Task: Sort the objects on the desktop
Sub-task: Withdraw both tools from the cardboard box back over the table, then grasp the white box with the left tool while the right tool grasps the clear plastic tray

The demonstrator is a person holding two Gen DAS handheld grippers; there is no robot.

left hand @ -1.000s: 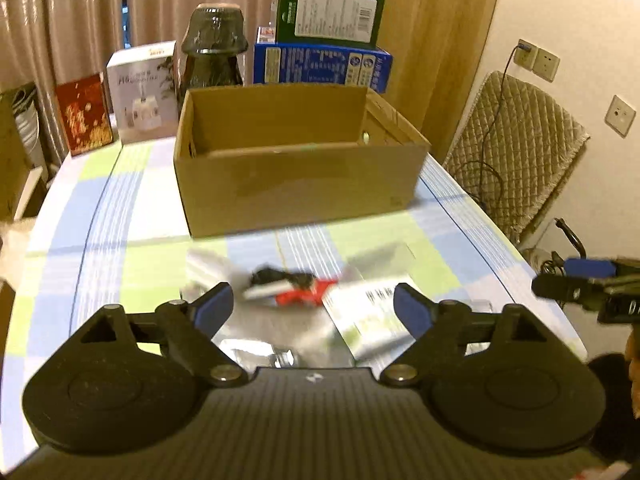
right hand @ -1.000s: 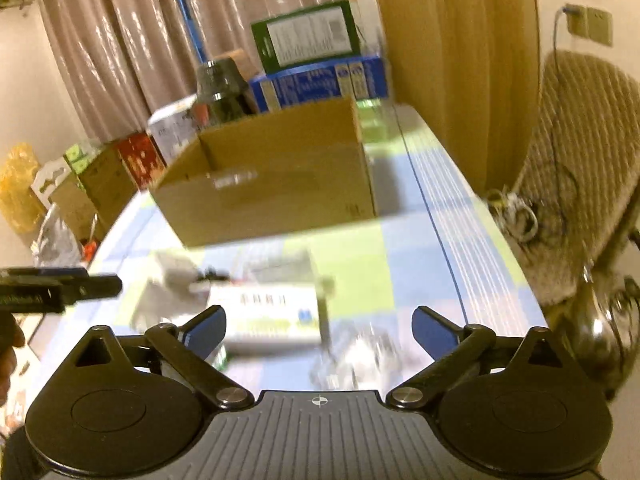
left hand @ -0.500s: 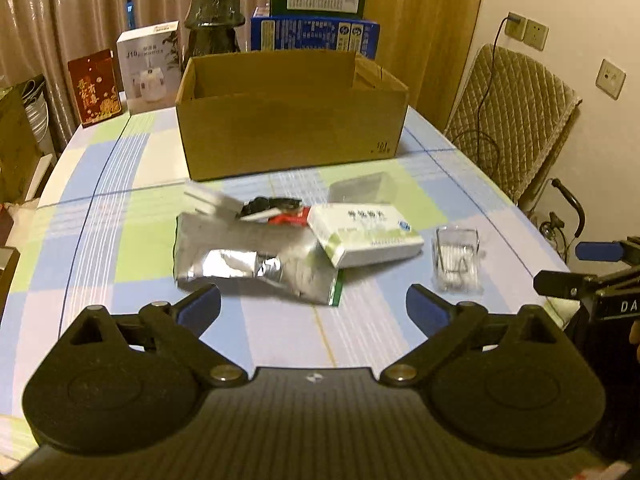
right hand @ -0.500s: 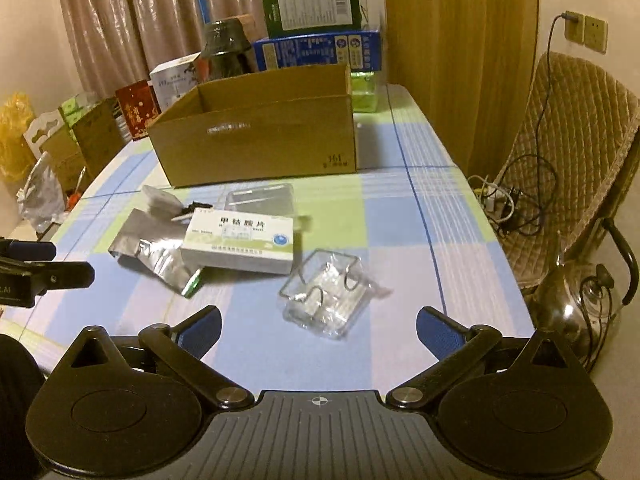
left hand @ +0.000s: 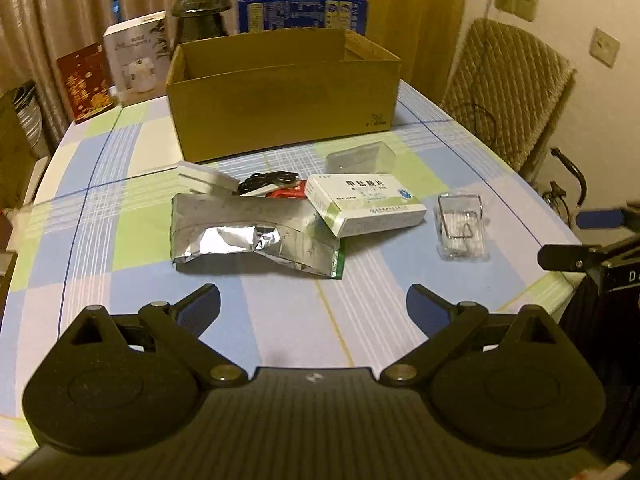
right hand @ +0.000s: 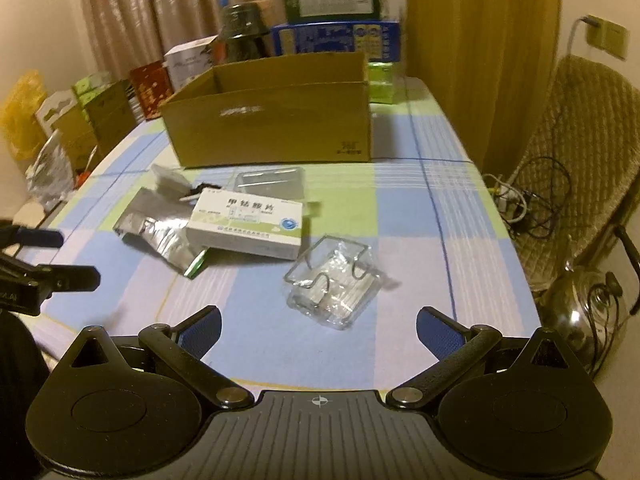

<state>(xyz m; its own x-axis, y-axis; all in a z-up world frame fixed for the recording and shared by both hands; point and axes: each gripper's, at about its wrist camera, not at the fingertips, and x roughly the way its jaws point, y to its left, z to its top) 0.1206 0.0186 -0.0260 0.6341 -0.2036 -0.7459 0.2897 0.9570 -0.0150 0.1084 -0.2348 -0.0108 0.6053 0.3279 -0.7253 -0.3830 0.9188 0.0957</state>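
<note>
An open cardboard box (left hand: pixel 280 92) (right hand: pixel 272 116) stands at the back of the checked tablecloth. In front of it lie a silver foil pouch (left hand: pixel 248 236) (right hand: pixel 160 232), a white-and-green medicine box (left hand: pixel 368 204) (right hand: pixel 248 220), a clear plastic case (left hand: pixel 360 158), a black cable (left hand: pixel 268 179) and a clear packet with a wire clip (left hand: pixel 462 228) (right hand: pixel 332 284). My left gripper (left hand: pixel 312 304) is open and sits short of the pouch, holding nothing. My right gripper (right hand: pixel 318 322) is open too, just short of the clear packet.
Several printed boxes (left hand: pixel 300 12) and a dark jar (left hand: pixel 202 8) stand behind the cardboard box. A quilted chair (right hand: pixel 580 152), tangled cables and a metal kettle (right hand: pixel 580 304) are off the table's right edge. More boxes and bags (right hand: pixel 60 128) sit to the left.
Both views have gone from blurred to steady. The left gripper has drawn back from the pile, so the items now lie ahead of its fingertips, and its jaws have widened a little.
</note>
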